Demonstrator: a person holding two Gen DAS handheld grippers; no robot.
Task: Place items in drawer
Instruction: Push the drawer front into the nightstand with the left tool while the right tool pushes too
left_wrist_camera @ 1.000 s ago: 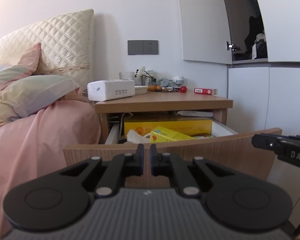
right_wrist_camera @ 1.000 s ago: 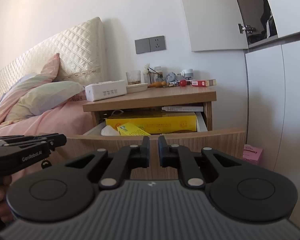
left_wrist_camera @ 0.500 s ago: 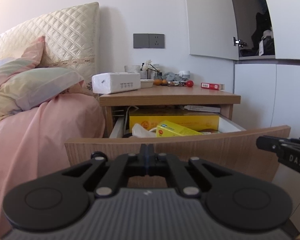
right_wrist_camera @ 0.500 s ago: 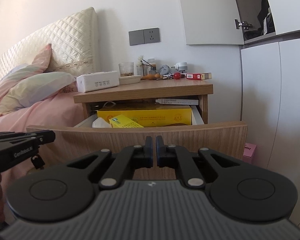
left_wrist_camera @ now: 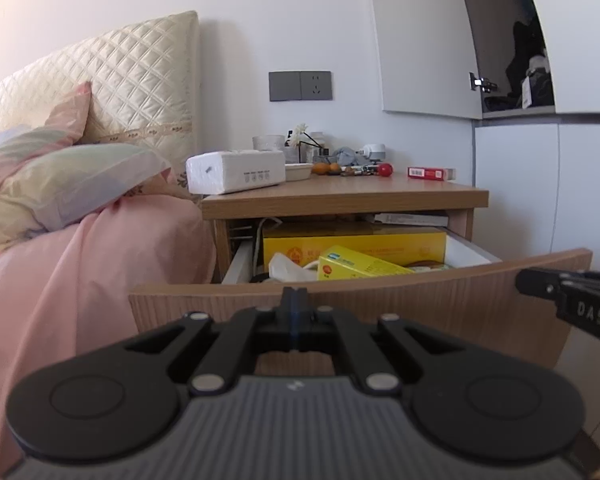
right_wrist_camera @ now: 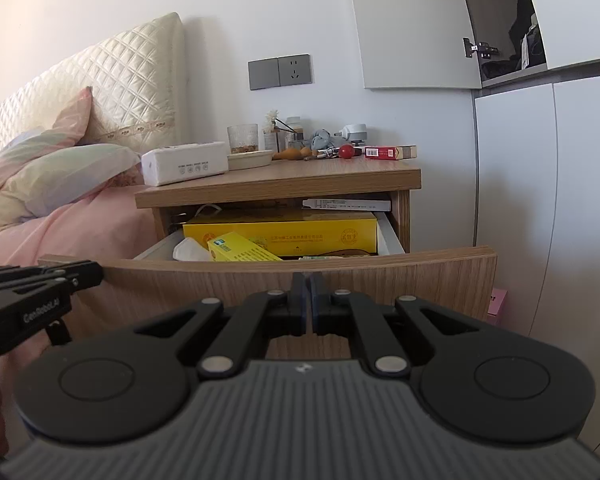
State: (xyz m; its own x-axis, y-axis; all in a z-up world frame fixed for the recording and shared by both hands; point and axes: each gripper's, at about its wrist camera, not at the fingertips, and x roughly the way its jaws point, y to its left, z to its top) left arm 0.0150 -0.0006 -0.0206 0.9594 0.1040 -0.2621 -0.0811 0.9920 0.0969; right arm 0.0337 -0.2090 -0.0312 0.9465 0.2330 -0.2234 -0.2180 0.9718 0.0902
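The nightstand drawer (left_wrist_camera: pixel 440 300) (right_wrist_camera: pixel 400 280) stands pulled open, its wooden front facing me. Inside lie a large yellow box (left_wrist_camera: pixel 356 240) (right_wrist_camera: pixel 284 232), a smaller yellow box (left_wrist_camera: pixel 356 268) (right_wrist_camera: pixel 240 248) and a white crumpled bag (left_wrist_camera: pixel 284 268). My left gripper (left_wrist_camera: pixel 295 296) is shut and empty, just in front of the drawer front. My right gripper (right_wrist_camera: pixel 307 284) is shut too, holding nothing, also before the drawer front. On the nightstand top (left_wrist_camera: pixel 340 196) sit a white tissue pack (left_wrist_camera: pixel 236 172) (right_wrist_camera: pixel 184 164), a red box (left_wrist_camera: pixel 430 173) (right_wrist_camera: pixel 384 153) and a red ball (left_wrist_camera: pixel 385 169).
A bed with pink bedding (left_wrist_camera: pixel 80 264) and pillows (left_wrist_camera: pixel 72 184) borders the nightstand on the left. White wardrobe doors (left_wrist_camera: pixel 540 184) stand to the right, one upper door open. A pink box (right_wrist_camera: pixel 498 300) lies on the floor. A cup, dish and small clutter crowd the nightstand's back.
Both grippers closed from a narrow gap to fully shut. Both views rose slightly and drew nearer the drawer front.
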